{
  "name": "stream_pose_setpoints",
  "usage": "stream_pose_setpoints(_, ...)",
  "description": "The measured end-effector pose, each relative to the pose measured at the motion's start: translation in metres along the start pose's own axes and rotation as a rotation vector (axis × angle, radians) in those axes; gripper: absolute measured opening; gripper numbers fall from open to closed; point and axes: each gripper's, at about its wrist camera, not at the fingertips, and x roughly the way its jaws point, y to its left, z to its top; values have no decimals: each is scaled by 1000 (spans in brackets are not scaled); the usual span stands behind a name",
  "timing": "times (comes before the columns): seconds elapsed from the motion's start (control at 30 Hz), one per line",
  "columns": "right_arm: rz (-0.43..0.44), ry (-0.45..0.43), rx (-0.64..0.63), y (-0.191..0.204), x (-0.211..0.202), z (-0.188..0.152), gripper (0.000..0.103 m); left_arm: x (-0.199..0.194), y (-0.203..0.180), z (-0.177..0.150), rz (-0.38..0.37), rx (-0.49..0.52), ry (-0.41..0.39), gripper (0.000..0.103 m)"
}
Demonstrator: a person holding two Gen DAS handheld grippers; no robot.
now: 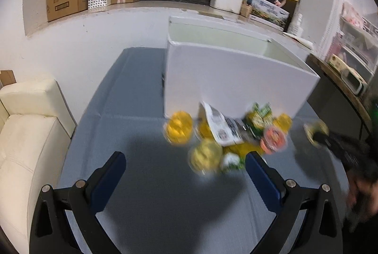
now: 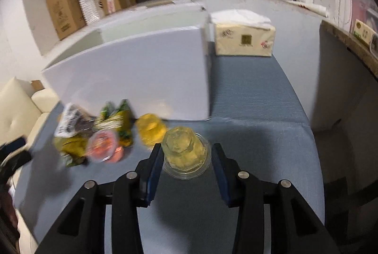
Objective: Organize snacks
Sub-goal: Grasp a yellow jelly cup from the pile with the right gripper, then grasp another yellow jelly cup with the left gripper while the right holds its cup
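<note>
The right gripper (image 2: 187, 154) straddles an upturned jelly cup (image 2: 185, 151) near the desk's (image 2: 259, 100) middle, jaws wide, not touching. The white box (image 2: 141, 69) stands behind; the snack pile (image 2: 99, 135) lies just left. The left gripper (image 1: 185, 159) gapes empty.

Dim indoor light; snacks (image 1: 226, 135) smear with motion blur, shadows pool on the table (image 2: 259, 112), fisheye edges bend.
</note>
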Motion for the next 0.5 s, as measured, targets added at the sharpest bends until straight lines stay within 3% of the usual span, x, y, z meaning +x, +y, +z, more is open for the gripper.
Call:
stream_pose_setpoints(0.1, 27, -25, -6, 12, -20, -11, 45, 11, 2, 13, 64, 25, -15, 103)
stream_pose_setpoints(0.27, 56, -64, -27, 26, -52, -25, 45, 38, 13, 25, 98, 24, 28, 103)
stream_pose_setpoints(0.5, 51, -73, -21, 28, -64, -32, 45, 72, 16, 25, 120, 43, 81, 103)
